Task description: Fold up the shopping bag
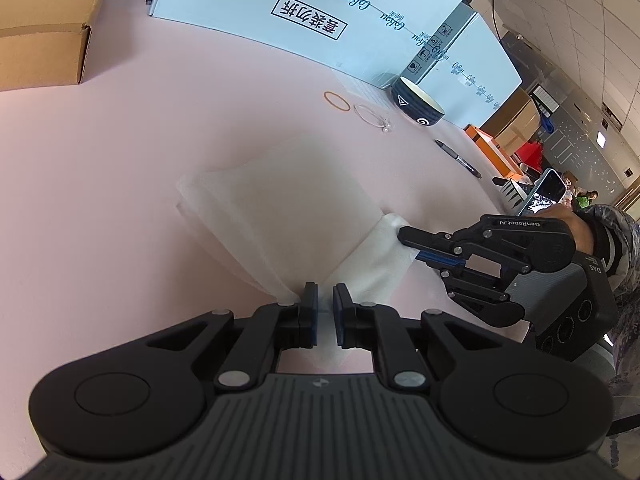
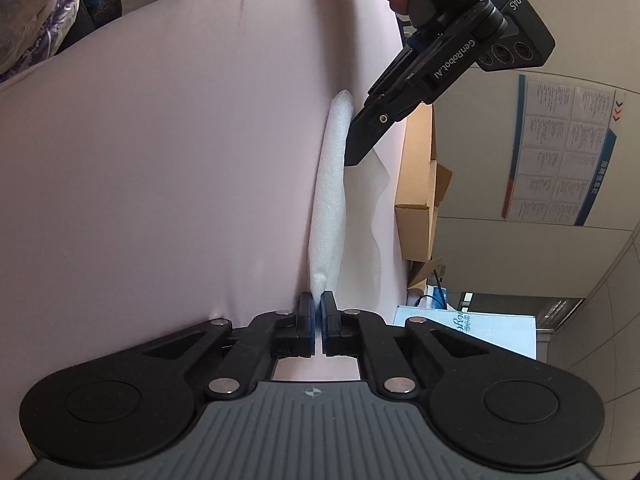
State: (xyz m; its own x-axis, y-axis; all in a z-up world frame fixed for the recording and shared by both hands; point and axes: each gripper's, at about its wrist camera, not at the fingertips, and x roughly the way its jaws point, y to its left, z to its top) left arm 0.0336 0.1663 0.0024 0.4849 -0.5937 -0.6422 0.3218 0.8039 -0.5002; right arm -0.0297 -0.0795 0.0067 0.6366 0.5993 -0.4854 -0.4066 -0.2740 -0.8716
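Observation:
A white, translucent shopping bag [image 1: 280, 200] lies partly folded on the pink table [image 1: 140, 160]. In the left wrist view my left gripper [image 1: 325, 296] is shut on the bag's near corner, with thin film pinched between the blue pads. My right gripper [image 1: 406, 240] comes in from the right and grips the bag's right corner. In the right wrist view the bag [image 2: 330, 200] runs away as a narrow raised strip. There my right gripper [image 2: 317, 304] is shut on its near end, and the left gripper [image 2: 354, 152] holds the far edge from above.
On the table beyond the bag are a dark bowl [image 1: 416, 104], a rubber band [image 1: 337, 100], a white loop with pearls [image 1: 372, 116] and a pen [image 1: 458, 158]. A light blue box [image 1: 300, 12] stands behind, a cardboard box [image 1: 40, 36] at far left.

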